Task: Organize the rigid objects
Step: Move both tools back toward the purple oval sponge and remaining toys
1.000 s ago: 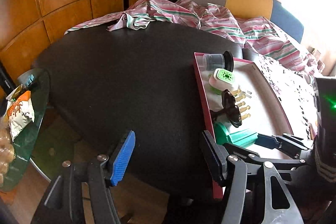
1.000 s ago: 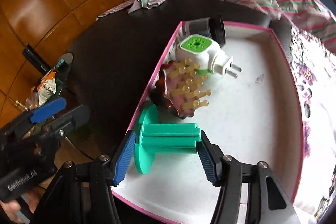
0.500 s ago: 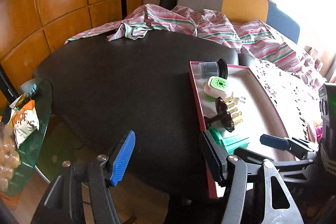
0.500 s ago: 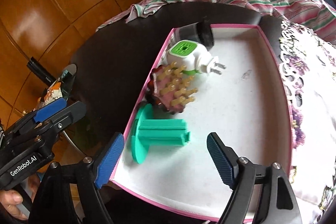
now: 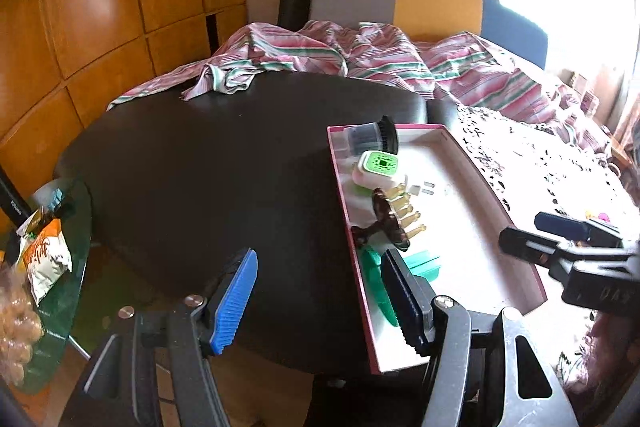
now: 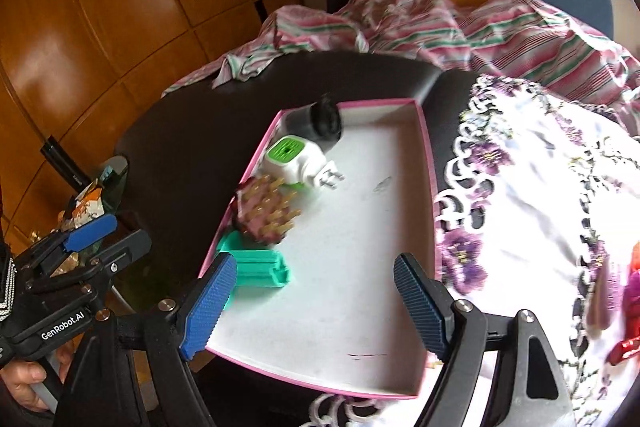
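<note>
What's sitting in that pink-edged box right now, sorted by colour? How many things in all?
Pink-edged box holds:
Green spool: 1
Brown bristle brush: 1
White and green plug-in device: 1
Black-capped clear container: 1
Total: 4

Two handheld grippers of black plastic, alike in build: left gripper point(image 5: 316, 295) and right gripper point(image 6: 316, 301), each with two angular black fingers ending in ribbed blue pads point(image 6: 206, 311), a round silver screw head point(image 6: 165, 305) at each finger joint, slotted cut-outs along the finger arms. White lettering "GenRobot.AI" point(image 6: 62, 324) printed on the black body of the left gripper as seen from the right wrist view, blue pad up top there too. At the far left edge of that view, a bare hand point(image 6: 20, 383) around a pale grey handle, beside a dark sleeve point(image 6: 5, 287) with a white zigzag pattern.
</note>
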A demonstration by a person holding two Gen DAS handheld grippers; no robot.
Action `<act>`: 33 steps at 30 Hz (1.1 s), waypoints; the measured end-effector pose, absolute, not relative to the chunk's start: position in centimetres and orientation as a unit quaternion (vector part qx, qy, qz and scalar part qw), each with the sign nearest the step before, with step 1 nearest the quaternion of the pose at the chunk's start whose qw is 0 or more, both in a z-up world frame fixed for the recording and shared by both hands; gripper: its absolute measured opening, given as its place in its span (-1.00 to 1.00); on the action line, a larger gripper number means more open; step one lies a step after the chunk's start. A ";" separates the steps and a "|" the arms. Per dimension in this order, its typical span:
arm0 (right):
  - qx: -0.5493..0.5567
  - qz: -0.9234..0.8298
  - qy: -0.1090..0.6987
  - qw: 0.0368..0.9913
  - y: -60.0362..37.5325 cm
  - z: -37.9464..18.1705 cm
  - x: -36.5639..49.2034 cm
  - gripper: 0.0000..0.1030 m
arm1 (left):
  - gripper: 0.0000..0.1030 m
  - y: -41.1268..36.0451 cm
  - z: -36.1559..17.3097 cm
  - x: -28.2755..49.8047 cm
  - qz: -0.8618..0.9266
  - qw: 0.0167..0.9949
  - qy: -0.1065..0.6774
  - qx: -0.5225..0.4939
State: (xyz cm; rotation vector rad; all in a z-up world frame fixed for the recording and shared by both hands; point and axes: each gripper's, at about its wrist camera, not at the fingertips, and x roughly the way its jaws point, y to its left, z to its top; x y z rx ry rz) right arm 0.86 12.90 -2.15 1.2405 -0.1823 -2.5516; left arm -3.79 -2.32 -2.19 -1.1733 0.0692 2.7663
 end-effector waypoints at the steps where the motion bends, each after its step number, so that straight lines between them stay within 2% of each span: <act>1: 0.429 -0.889 -0.064 0.144 13.3 -1.9 0.9 0.60 | 0.27 -2.2 -2.2 -3.8 0.918 0.069 0.025 -0.389; 17: 0.416 -0.903 -0.094 0.049 22.8 -1.0 1.8 0.60 | 0.27 1.0 -2.1 -3.5 0.913 0.102 0.052 -0.392; 33: 0.370 -0.892 -0.200 -0.167 41.5 -0.4 6.1 0.60 | 0.27 5.9 -1.7 -3.4 0.904 0.160 0.084 -0.387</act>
